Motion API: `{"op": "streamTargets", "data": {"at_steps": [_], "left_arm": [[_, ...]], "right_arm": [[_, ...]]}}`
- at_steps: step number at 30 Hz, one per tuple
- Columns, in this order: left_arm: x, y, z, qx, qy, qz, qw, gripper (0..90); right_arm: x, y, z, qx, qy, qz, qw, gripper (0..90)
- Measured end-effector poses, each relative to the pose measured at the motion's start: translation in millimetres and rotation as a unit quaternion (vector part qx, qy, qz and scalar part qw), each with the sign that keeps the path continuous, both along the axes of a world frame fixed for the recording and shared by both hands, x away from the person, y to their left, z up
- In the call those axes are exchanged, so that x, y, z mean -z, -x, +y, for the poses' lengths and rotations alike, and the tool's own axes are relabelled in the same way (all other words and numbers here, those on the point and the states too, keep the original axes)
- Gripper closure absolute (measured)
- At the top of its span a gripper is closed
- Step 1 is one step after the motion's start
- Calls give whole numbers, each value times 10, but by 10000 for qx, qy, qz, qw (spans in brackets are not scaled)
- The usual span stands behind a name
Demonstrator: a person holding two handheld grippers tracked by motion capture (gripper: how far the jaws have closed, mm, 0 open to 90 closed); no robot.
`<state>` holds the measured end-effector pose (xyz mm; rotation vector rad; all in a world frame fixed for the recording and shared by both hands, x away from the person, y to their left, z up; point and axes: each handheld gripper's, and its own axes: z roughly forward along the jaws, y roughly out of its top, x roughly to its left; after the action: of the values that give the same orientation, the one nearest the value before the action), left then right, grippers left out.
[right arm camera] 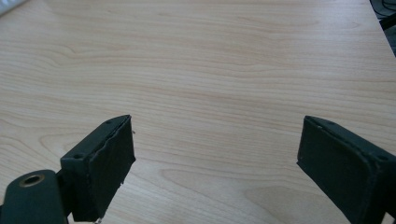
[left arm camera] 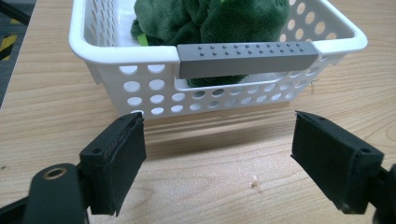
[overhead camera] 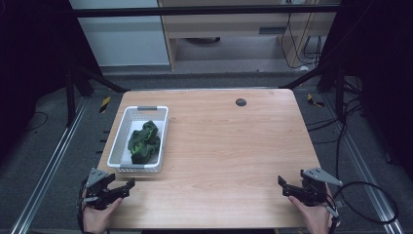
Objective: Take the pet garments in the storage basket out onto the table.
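High view shows a white perforated basket [overhead camera: 123, 127] on the left part of the wooden counter [overhead camera: 229, 146], with a crumpled green plush cloth [overhead camera: 144, 142] lying inside it. The left claw [overhead camera: 127, 185] hovers at the near left corner, just before the basket's near end, jaws spread wide and holding nothing. The right claw [overhead camera: 282, 184] sits at the near right corner, well apart from the basket, also spread wide and empty.

Left gripper view puts the basket's grey handle [left arm camera: 243, 59] straight ahead, between the two jaws, with the cloth [left arm camera: 210, 21] heaped behind it.

This looks like the approach step: nothing is gripped yet. The next move probably calls for the left claw to rise over the near rim and come down on the cloth, or to close on the handle.

Room is generous: the whole middle and right of the counter lies bare. The basket stands close to the left edge, so a push that way risks sliding it off.
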<state>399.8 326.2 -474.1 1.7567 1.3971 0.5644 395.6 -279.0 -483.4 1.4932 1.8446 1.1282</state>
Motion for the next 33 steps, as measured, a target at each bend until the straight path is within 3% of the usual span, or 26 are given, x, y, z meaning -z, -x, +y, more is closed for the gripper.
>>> {"op": "streamTargets", "data": {"at_steps": [5, 12, 20, 25, 33], "left_arm": [[-78, 40, 7, 17, 84, -84, 9999, 179], [-194, 49, 30, 6, 254, -207, 9995, 184], [-331, 80, -5, 65, 325, -359, 9988, 187], [-412, 96, -7, 100, 327, -448, 9984, 191], [-539, 47, -24, 216, 347, -540, 9977, 190]], "right_arm": [[-19, 37, 51, -82, 53, -108, 9999, 108], [-14, 35, 102, -152, 93, -92, 9998, 108], [-11, 38, 104, -209, 77, -75, 9997, 115], [-2, 31, 117, -248, 193, -83, 9995, 116], [9, 18, 113, -228, 209, -34, 9995, 116]]}}
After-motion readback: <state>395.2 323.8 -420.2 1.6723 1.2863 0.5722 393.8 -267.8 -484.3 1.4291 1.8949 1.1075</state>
